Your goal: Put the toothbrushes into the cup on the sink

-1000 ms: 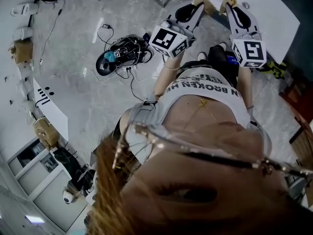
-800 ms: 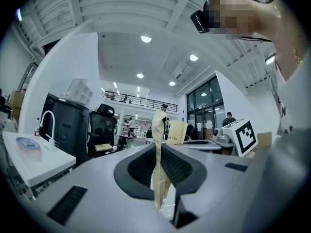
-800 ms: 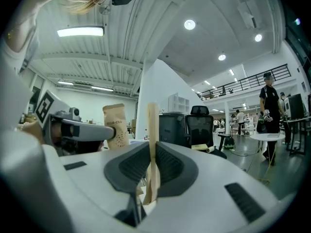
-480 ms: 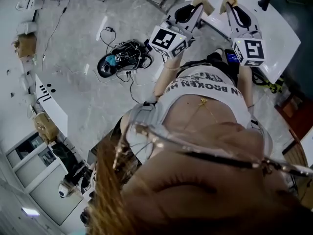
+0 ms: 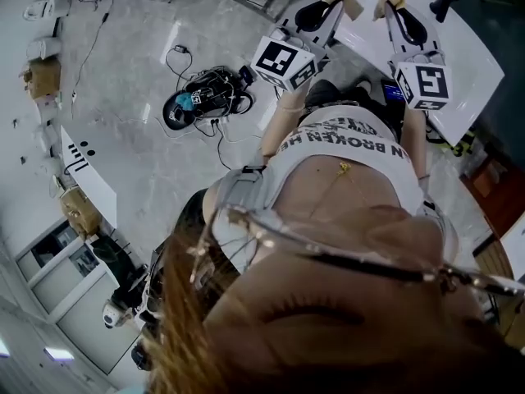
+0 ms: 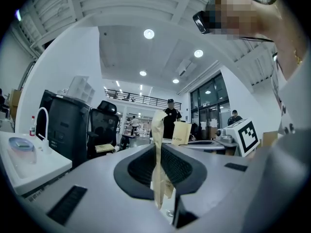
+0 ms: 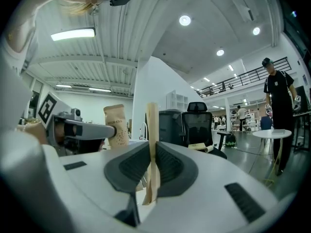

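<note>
My left gripper point(image 5: 332, 8) is shut on a tan paper packet point(image 6: 158, 154) that stands up between its dark pads. A similar flat tan packet point(image 7: 152, 149) is clamped upright in my right gripper point(image 5: 402, 15). Both grippers are held side by side in front of the person's chest, over the edge of a white counter point(image 5: 467, 52). In the left gripper view a white sink top point(image 6: 34, 171) with a curved faucet point(image 6: 41, 120) lies at the left. I cannot make out a cup or bare toothbrushes.
A bundle of black cables and gear point(image 5: 205, 93) lies on the grey floor below. The person's head and glasses fill the lower head view. A dark cabinet point(image 6: 65, 130) and a black office chair point(image 7: 197, 125) stand ahead; a person in black point(image 7: 279, 101) stands by a round table point(image 7: 272, 134).
Both grippers have kept their grip and risen slightly toward the top of the head view. The head view has shifted, so the white counter sits a little differently.
</note>
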